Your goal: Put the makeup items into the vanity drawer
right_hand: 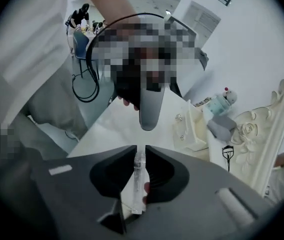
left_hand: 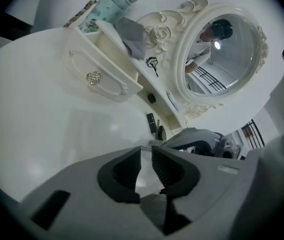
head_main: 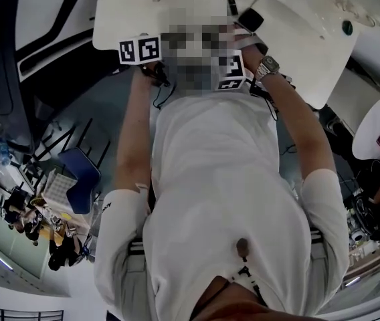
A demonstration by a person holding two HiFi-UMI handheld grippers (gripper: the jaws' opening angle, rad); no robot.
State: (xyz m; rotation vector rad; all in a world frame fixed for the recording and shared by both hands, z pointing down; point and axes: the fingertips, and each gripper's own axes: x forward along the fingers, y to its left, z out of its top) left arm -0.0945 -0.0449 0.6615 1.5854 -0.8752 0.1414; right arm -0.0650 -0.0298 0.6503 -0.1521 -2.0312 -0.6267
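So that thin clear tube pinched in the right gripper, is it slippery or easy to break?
The clear tube looks smooth and glossy, so it may slip in the right gripper, whose jaws pinch its narrow sides. Slim and seemingly hard plastic, it is probably stiff, light, not brittle. If round, it would likely roll on the white tabletop.

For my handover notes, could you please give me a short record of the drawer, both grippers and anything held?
drawer: vanity drawer open, grey item by its far end
left gripper: jaws slightly apart, nothing between them
right gripper: closed on a clear tube
tabletop: eyelash curler lying near the mirror
task state: clear tube not yet in the drawer
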